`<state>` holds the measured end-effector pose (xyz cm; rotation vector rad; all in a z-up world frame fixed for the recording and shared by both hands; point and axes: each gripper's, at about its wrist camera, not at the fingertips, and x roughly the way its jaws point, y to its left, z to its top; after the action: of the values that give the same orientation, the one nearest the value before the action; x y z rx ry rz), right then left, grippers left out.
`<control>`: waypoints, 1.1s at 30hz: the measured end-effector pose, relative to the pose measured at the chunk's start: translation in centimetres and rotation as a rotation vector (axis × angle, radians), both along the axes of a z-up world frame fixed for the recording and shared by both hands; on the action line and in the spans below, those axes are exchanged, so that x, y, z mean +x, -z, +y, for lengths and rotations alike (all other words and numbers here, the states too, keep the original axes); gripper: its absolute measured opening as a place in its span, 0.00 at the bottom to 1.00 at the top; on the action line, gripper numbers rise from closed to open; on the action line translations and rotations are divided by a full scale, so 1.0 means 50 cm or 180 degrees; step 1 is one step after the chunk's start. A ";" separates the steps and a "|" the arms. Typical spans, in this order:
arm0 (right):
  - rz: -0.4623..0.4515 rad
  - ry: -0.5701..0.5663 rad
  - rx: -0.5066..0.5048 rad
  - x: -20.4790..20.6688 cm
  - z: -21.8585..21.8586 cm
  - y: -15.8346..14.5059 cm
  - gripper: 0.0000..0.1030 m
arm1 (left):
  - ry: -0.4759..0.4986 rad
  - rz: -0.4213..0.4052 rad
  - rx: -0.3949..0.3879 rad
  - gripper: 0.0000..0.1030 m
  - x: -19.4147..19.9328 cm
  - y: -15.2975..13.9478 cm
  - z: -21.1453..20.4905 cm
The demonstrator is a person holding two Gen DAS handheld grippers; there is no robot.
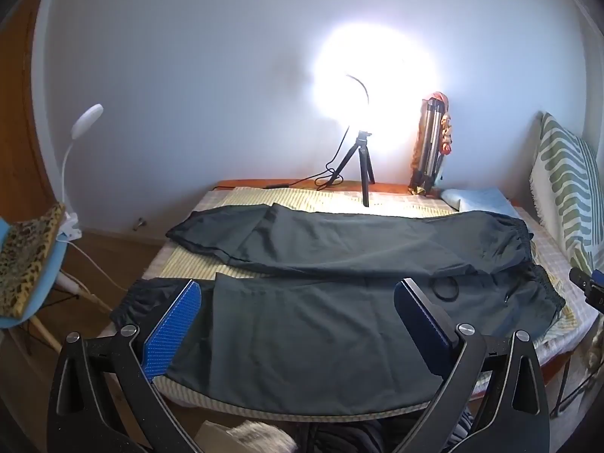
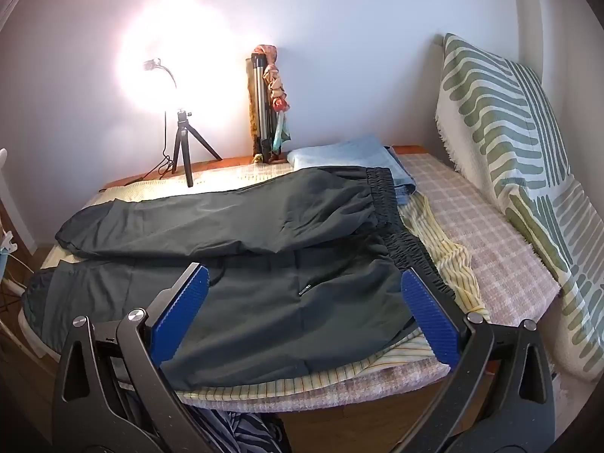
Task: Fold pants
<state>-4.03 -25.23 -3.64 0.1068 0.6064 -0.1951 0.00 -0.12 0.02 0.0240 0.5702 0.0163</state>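
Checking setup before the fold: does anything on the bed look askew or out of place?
The dark pants lie spread flat, legs apart, nothing spilled. One oddity: the yellow striped sheet is rumpled into a ridge beside the waistband. Both claws are open, holding nothing.

No text, label, brand, number or sign can be read in either view.
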 end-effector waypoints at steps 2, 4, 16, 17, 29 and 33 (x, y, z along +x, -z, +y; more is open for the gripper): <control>0.0007 -0.0014 -0.0016 -0.003 0.004 -0.004 1.00 | 0.0010 -0.0081 0.0000 0.99 -0.011 -0.004 -0.006; 0.0022 0.0029 0.0025 -0.001 0.001 -0.004 1.00 | 0.0001 -0.0091 -0.0001 0.99 -0.018 -0.005 -0.013; -0.0059 0.0017 -0.0052 0.003 0.020 -0.016 1.00 | 0.0022 -0.0009 -0.0194 0.99 -0.003 0.002 0.027; -0.0059 0.0032 -0.0050 0.002 0.020 -0.015 1.00 | 0.0022 -0.0013 -0.0188 0.99 -0.004 0.001 0.027; -0.0055 0.0087 -0.0077 0.000 0.017 -0.022 1.00 | 0.0013 0.0008 -0.0260 0.99 0.005 0.002 0.029; -0.0051 0.0069 -0.0111 0.001 0.020 -0.024 1.00 | 0.0023 0.0003 -0.0252 0.99 0.006 0.002 0.027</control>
<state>-3.99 -24.23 -2.43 0.0812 0.5860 -0.2255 0.32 1.21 -0.06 -0.0510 0.5712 -0.0132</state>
